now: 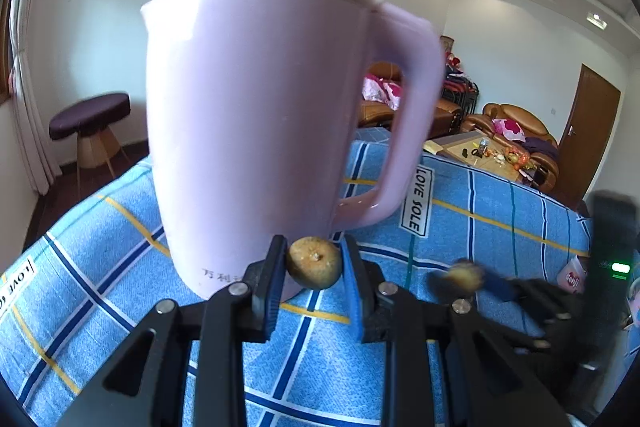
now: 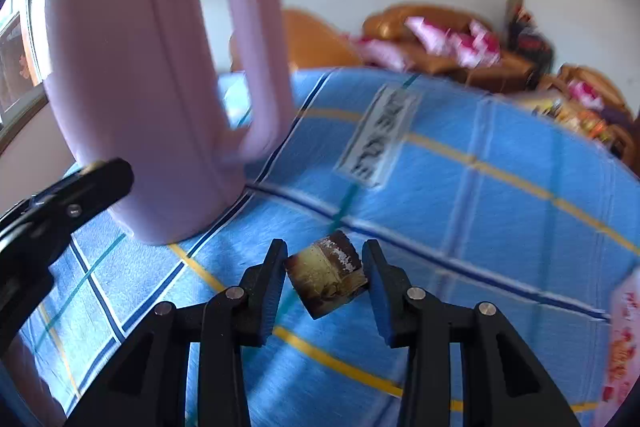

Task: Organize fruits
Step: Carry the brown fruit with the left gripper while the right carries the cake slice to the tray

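Left wrist view showed your left gripper [image 1: 314, 263] pinching a small round fruit [image 1: 315, 262], both blue-padded fingers [image 1: 276, 267] pressed against its sides. The fruit's skin was dull brownish-yellow and slightly rough, with a tiny stem nub facing the lens. Directly behind it stood a tall lilac jug [image 1: 248, 115]: smooth, glossy, tapering toward its base, with a thick loop handle on the right, a flat lid and faint grey characters printed low on its wall. The jug rested on a blue checked cloth [image 1: 500, 211], a soft woven fabric crossed by white, navy and yellow stripes and carrying a sewn label reading "LOVE SOLE". At the right edge you could see your other gripper, blurred, with a brownish piece at its tips.

Right wrist view showed your right gripper [image 2: 325, 275] around a blocky, cylinder-like chunk of fruit [image 2: 326, 277], yellow-brown with dark bruised edges and a whitish crust on one end. It touched the left finger, while a thin gap showed beside the right finger, so you held it loosely at best, and I cannot tell whether the grip was firm. The chunk hung just above the cloth [image 2: 500, 195], near the base of the jug [image 2: 152, 75], which stood to the left. Your left gripper's black frame [image 2: 60, 203] crossed the left edge. Motion blur softened the jug and the cloth.
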`<state>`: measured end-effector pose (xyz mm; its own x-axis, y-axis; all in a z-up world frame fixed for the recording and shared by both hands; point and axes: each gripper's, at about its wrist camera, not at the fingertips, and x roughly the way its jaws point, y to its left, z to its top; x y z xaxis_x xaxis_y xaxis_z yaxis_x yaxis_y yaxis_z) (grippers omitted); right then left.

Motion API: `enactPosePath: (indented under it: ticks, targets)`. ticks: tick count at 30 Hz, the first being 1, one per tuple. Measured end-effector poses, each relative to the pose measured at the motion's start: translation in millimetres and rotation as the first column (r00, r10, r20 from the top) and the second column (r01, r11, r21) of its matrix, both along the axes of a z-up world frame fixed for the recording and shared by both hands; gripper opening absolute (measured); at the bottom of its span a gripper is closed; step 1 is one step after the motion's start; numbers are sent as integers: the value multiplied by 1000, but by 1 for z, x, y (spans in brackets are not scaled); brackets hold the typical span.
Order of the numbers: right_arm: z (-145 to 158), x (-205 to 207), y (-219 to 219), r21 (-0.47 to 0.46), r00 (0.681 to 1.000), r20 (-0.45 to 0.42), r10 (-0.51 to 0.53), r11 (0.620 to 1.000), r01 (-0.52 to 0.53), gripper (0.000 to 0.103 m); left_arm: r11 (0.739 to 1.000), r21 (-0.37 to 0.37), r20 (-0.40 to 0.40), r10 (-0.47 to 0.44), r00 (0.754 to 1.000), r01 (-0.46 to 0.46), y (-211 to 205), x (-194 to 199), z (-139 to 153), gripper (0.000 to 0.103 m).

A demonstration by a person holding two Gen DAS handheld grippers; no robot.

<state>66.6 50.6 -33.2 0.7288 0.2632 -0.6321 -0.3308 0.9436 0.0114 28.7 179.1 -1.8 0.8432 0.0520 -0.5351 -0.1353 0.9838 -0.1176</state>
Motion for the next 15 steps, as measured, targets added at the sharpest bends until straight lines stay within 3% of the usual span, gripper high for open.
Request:
enactPosePath:
  ticks: [2, 5, 11, 15]
  targets:
    - [9, -21, -17, -6, 995, 91, -43, 999, 44, 41, 999, 32, 23, -3, 1000, 2, -9, -3, 1, 29]
    - [17, -44, -41, 38, 983, 155, -103, 994, 98, 41, 997, 74, 46, -15, 999, 12, -22, -6, -1, 29]
    - [27, -67, -65, 101, 959, 223, -175, 983, 156, 41, 990, 143, 94, -29, 995, 16, -44, -13, -5, 29]
    - [34, -72, -61, 85, 948, 265, -176, 984, 159, 42, 986, 162, 84, -45, 996, 31, -51, -11, -10, 29]
